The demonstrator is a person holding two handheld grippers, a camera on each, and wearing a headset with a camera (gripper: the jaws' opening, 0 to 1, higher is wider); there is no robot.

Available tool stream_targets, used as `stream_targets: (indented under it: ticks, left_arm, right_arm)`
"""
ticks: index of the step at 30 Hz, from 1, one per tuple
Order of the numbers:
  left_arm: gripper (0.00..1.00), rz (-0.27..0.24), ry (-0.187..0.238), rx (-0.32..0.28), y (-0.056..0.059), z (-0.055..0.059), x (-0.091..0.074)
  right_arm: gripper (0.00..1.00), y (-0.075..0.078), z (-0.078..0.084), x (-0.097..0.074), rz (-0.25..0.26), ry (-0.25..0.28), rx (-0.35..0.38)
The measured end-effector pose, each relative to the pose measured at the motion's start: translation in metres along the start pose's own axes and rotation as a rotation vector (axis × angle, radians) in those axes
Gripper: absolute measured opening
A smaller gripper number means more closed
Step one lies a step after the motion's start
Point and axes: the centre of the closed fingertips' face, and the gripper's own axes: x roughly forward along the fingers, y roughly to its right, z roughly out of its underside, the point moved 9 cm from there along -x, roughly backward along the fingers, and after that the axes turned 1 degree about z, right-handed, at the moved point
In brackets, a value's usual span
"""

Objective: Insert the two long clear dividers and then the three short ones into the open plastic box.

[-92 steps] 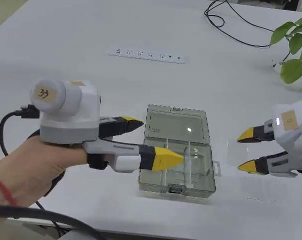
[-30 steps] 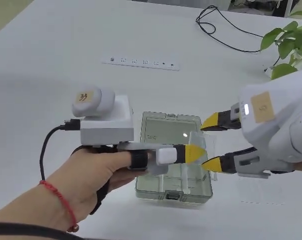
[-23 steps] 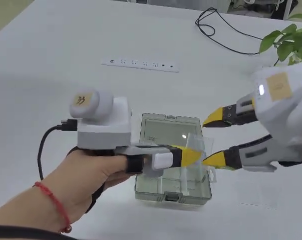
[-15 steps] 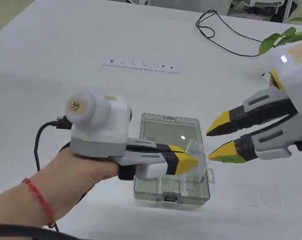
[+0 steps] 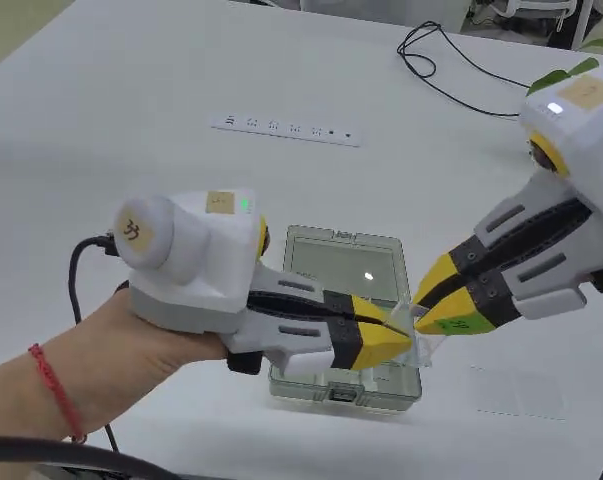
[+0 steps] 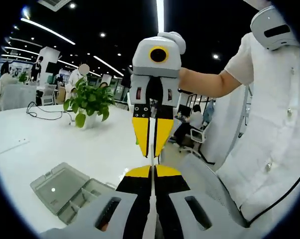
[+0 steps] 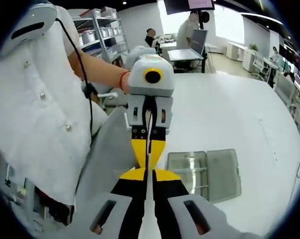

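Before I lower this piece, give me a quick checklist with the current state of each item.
1. Left gripper shut on the divider: ok.
2. Right gripper also shut on it: ok.
3. Box with lid open: ok.
4. Divider held above the box: ok.
5. Divider long or short: cannot tell.
6. Free slot in the box: cannot tell.

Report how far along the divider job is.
Partly done: the open plastic box already has clear dividers standing in its base, though I cannot count them. In hand: the left gripper and the right gripper meet tip to tip above the box, both shut on one clear divider. Left: seating that piece and any others not yet in.
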Motion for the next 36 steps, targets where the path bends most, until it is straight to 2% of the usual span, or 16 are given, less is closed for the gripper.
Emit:
stream_targets:
  ticks: [6,8,19,24,28,36]
  left_arm:
    - [0.00,0.007,0.002,0.009,0.002,0.000,-0.001]
    - [0.00,0.008,-0.003,0.029,0.003,0.000,-0.001]
    - [0.00,-0.007,-0.018,0.025,0.003,0.005,-0.004]
    - [0.00,-0.024,-0.041,0.023,0.003,0.010,-0.008]
    - [0.04,-0.046,-0.047,0.017,0.002,0.013,-0.013]
    - [0.21,-0.126,-0.077,0.007,-0.005,0.022,-0.031]
  right_arm:
    - [0.03,-0.001,0.000,0.001,-0.026,0.007,0.015]
    - [0.03,-0.001,0.001,0.002,-0.033,0.009,0.021]
    - [0.03,-0.002,0.001,0.009,-0.030,0.004,0.019]
    - [0.03,-0.002,0.000,0.009,-0.024,0.007,0.020]
    - [0.03,-0.002,-0.001,0.009,-0.011,0.012,0.020]
    - [0.03,0.004,-0.003,0.009,0.043,0.026,0.028]
